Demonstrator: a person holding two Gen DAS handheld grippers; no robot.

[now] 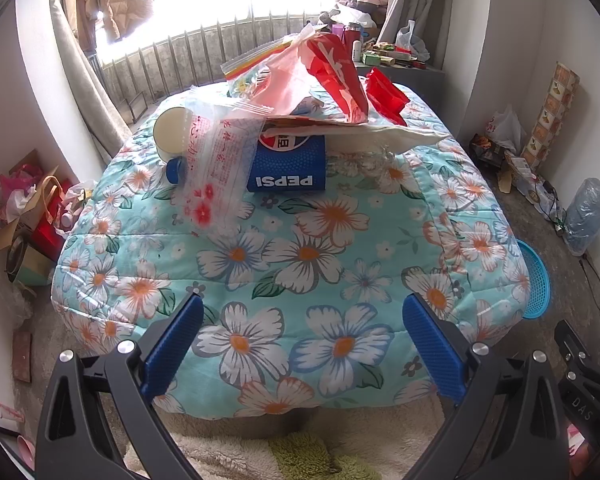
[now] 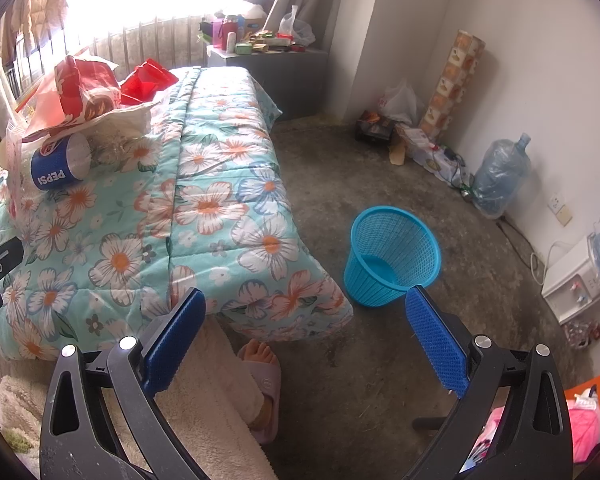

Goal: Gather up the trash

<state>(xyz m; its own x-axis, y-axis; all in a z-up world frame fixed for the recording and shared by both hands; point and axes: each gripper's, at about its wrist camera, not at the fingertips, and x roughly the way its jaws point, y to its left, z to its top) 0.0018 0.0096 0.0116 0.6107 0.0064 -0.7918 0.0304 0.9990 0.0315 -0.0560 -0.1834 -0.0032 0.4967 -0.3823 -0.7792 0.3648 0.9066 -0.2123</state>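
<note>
Blue-padded left claw (image 1: 302,344) and right claw (image 2: 306,342): both released, jaws wide, nothing held. Trash heap: Pepsi cup (image 1: 286,164), clear printed bag (image 1: 216,160), red wrappers (image 1: 340,76), far end of floral quilt (image 1: 300,260). Advised: lift light bags off first, then pinch the cup's wall; blue basket (image 2: 394,260) waits on floor beside bed.
</note>
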